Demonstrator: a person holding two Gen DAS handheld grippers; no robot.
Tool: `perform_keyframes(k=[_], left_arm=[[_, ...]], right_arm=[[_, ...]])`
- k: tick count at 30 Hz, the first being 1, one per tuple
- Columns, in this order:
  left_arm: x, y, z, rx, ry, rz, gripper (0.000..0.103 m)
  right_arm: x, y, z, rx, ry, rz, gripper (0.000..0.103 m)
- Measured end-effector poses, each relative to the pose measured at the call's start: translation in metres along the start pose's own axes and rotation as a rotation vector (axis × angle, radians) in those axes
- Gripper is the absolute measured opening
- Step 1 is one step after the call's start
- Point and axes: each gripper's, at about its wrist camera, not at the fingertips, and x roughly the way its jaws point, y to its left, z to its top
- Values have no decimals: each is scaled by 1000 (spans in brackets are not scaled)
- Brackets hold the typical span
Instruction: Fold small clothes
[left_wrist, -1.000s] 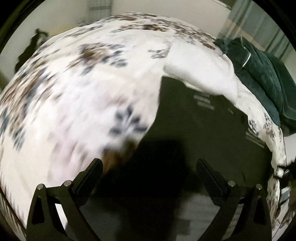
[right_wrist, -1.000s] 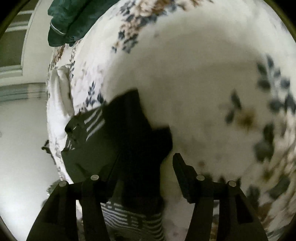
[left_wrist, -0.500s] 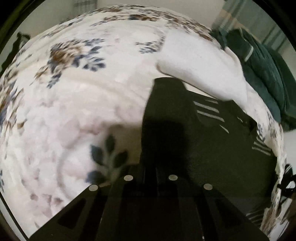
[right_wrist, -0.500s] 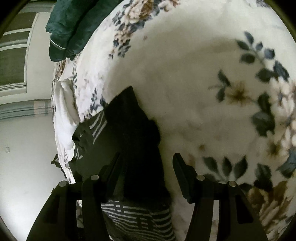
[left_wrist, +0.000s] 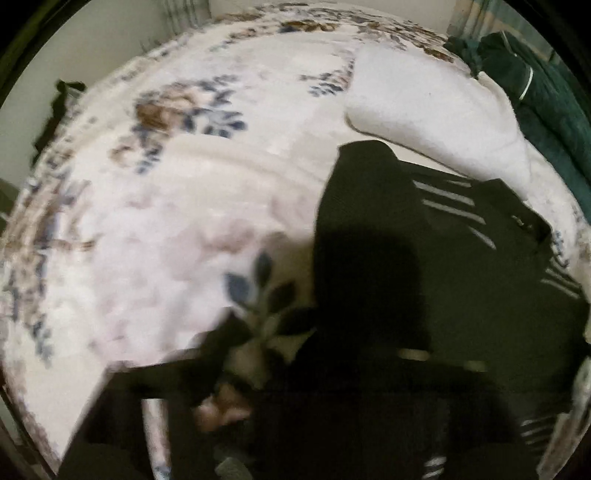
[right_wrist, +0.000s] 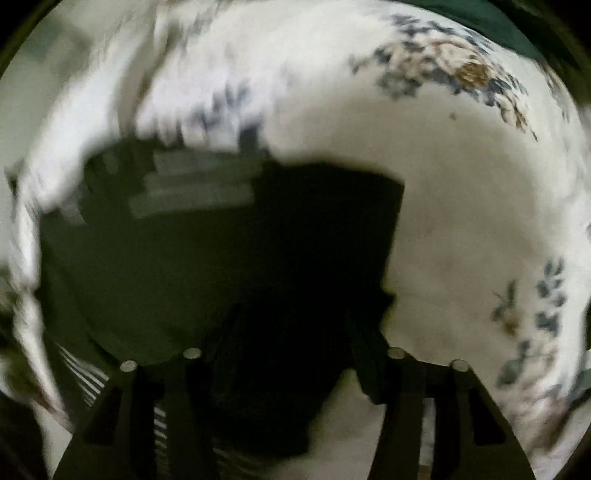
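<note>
A small black garment with white stripes lies on a floral bedspread; it also shows in the right wrist view. My left gripper is at the garment's near edge, dark and blurred against the cloth, so its jaw gap does not show. My right gripper is open, its two fingers straddling the garment's dark near edge, with cloth lying between them.
A white folded cloth lies beyond the garment. A dark green garment pile sits at the far right of the bed. The bed's edges curve away on the left and right. Both views are motion blurred.
The left gripper went from open to shut at the garment's near edge, then blurred as it moved. The right view swung round, so the garment now spreads to its left.
</note>
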Motion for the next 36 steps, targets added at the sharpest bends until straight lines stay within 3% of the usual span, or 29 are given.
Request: perform_keyframes(k=[2,4,6,13,18,22,26,30,36], left_arm=[[-12,1,-8,0,-29,23,74],[-24,4,-22,-13,-32,18,76],[-31,5,-34,-22,-26,14,88],[-68,-2,-89,0,14,-65,88],[-104,-37,-167,177,83,-122,88],[-124,-74,-244,326,141,-139,88],[-127,-105,-318,332,221,-117,89],[-118,-121,-359,224,286,-60,88],[-122,-136,-381,53,292,30,88]], right_arm=[[1,-4,-25,-39,40,-39,52],[1,-13,-47,-31,87,-20,53],[-4,-24,-67,-5,109,-10,53],[-56,-70,-134,303,94,164,53],[-92,-84,-204,439,148,219,53],[-107,-90,-226,453,168,284,53],[-90,-119,-195,467,141,391,53],[-51,-155,-117,451,74,493,53],[7,-162,14,372,46,595,53]])
